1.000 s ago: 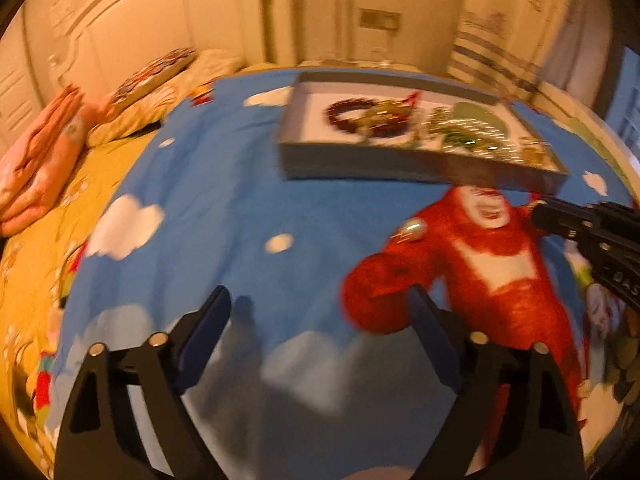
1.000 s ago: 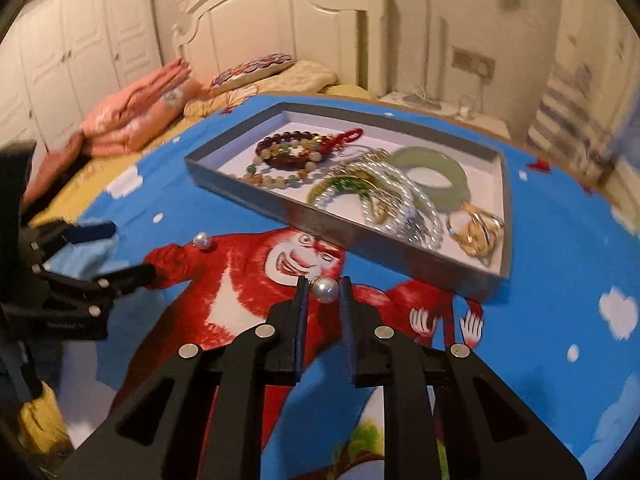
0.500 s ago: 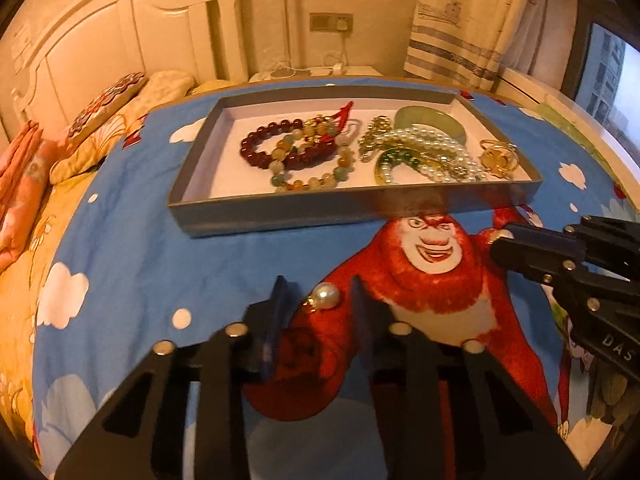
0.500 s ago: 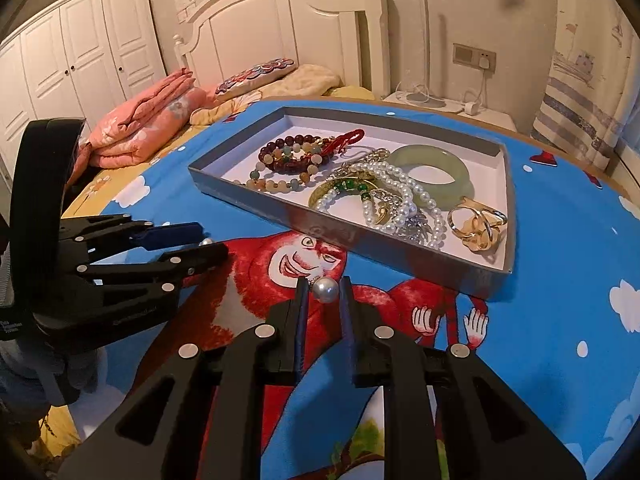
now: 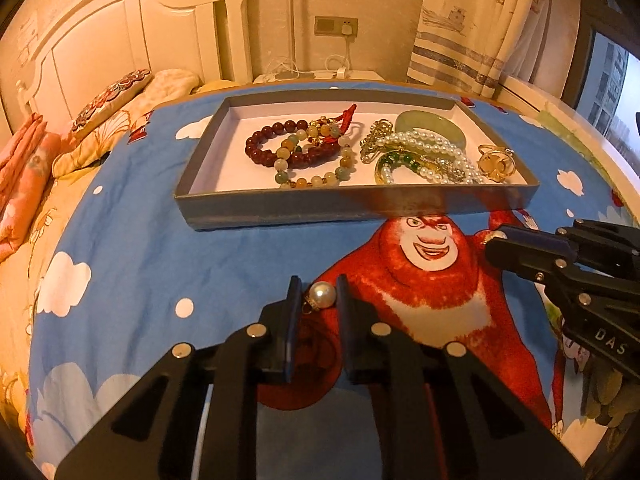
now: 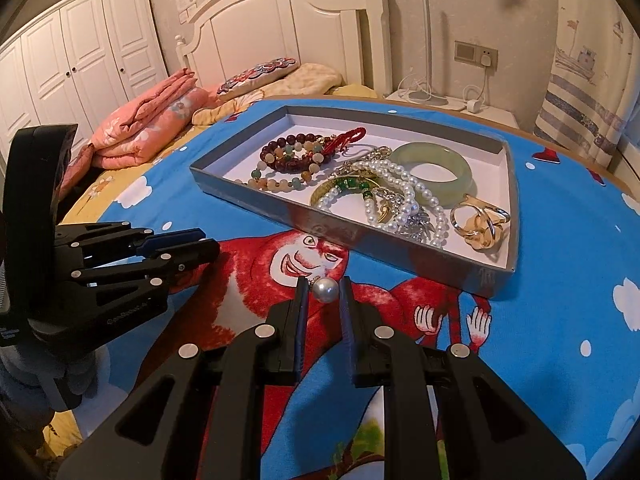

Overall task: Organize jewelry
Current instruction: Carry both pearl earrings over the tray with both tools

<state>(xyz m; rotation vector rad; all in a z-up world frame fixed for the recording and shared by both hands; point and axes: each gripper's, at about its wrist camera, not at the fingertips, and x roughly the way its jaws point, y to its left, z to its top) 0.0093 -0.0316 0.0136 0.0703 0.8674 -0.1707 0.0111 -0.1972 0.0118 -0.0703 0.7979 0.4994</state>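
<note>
A pearl earring (image 5: 322, 295) is pinched by the left gripper (image 5: 318, 294); another pearl (image 6: 325, 290), seemingly clamped, by the right gripper (image 6: 325, 293); small, hard, slippery, best held across the middle.

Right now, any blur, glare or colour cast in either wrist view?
Left wrist view: sharp, strong orange cast, fisheye bends the tray, pearl crisp. Right wrist view: sharp, more neutral, black corner vignetting, slight shine on its pearl.

Glossy pearl earring (image 5: 323, 295); matt grey cardboard tray (image 5: 280, 208); printed cloth bedsheet (image 5: 140, 240).
</note>
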